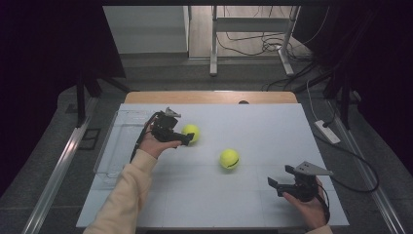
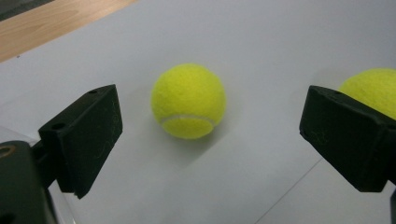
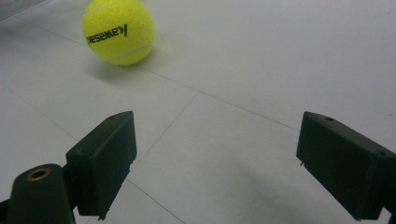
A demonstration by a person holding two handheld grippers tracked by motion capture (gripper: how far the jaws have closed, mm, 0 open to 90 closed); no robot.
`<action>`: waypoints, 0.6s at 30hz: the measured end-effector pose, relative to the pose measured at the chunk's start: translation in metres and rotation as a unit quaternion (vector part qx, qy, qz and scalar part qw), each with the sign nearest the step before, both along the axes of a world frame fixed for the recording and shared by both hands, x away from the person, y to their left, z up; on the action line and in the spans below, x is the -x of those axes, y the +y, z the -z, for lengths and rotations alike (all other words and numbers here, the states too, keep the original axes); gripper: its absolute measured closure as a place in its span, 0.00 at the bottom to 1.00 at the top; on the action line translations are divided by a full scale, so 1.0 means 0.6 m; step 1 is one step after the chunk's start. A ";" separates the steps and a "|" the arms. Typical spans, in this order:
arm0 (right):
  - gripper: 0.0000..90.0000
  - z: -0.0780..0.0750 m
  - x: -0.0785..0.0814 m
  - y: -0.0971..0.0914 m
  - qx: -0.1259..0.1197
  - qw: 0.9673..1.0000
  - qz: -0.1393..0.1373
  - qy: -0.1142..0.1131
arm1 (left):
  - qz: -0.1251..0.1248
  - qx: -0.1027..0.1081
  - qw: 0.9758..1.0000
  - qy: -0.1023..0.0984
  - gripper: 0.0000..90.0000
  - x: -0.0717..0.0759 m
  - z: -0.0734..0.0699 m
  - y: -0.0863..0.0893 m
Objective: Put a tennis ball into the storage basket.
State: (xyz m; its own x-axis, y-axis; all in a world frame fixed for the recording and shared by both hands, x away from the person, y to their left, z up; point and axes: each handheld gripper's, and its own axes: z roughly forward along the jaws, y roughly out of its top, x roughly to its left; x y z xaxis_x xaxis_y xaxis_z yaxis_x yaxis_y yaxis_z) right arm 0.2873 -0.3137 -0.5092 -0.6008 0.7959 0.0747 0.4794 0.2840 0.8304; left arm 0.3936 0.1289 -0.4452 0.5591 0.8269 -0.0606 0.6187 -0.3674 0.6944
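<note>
A yellow tennis ball (image 2: 188,101) sits on the white table (image 1: 253,204), just ahead of my left gripper (image 1: 187,138) and framed between its two black jaws, which stand wide apart with nothing pressed between them. In the left gripper view the ball rests clear of both pads, its white seam curving across the lower face. From the high view the same ball (image 1: 191,132) lies left of the table's middle, just beside the jaw tips; whether a tip brushes it there I cannot tell, as the gripper overlaps it. A second tennis ball (image 1: 229,159) rests near the middle of the table, apart from the first; its edge (image 2: 373,88) peeks out behind my left gripper's far jaw. Black lettering runs across it in the right gripper view (image 3: 118,31), where it lies at the upper left, well ahead of my right gripper (image 1: 280,181). That gripper hovers low at the table's near right side, jaws spread wide on nothing but bare tabletop. A clear plastic tray (image 1: 113,146) lies along the table's left edge, beside my left sleeve (image 1: 127,192). A strip of wooden tabletop (image 1: 209,97) shows beyond the white surface.
</note>
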 end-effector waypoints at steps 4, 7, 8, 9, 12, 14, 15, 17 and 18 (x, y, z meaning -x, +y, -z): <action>0.14 0.000 0.000 -0.001 0.000 1.000 0.000 0.001 | 0.001 0.001 1.000 0.005 0.08 -0.008 0.000 -0.001; 0.14 0.001 -0.001 0.000 0.004 1.000 0.001 0.001 | 0.000 0.001 1.000 0.006 0.07 -0.011 -0.001 -0.003; 0.14 0.001 -0.001 0.000 0.004 1.000 0.001 0.001 | 0.001 0.000 1.000 0.006 0.07 -0.013 -0.001 -0.003; 0.14 0.001 -0.001 0.000 0.003 1.000 0.001 0.001 | 0.000 -0.001 1.000 0.007 0.07 -0.014 -0.002 -0.003; 0.14 0.002 -0.001 0.001 0.004 1.000 0.001 0.002 | 0.001 -0.001 1.000 0.013 0.06 -0.020 -0.001 -0.005; 0.14 0.002 0.000 0.001 0.003 1.000 0.001 0.001 | 0.001 -0.001 1.000 0.014 0.06 -0.023 0.000 -0.006; 0.14 0.002 0.000 0.001 0.003 1.000 0.001 0.001 | 0.001 -0.001 1.000 0.015 0.06 -0.024 0.000 -0.007; 0.14 0.002 -0.001 0.001 0.003 1.000 0.000 0.001 | -0.001 -0.002 1.000 0.016 0.06 -0.028 0.002 -0.007; 0.14 0.002 -0.001 0.001 0.003 1.000 0.001 0.001 | 0.000 -0.003 1.000 0.018 0.06 -0.030 0.002 -0.008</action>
State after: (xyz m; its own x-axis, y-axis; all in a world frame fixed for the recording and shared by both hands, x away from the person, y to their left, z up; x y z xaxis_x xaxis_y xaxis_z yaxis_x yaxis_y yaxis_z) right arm 0.2877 -0.3133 -0.5102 -0.5999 0.7970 0.0703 0.4810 0.2890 0.8277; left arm 0.4113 0.1243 -0.4466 0.5568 0.8272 -0.0759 0.6426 -0.3711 0.6703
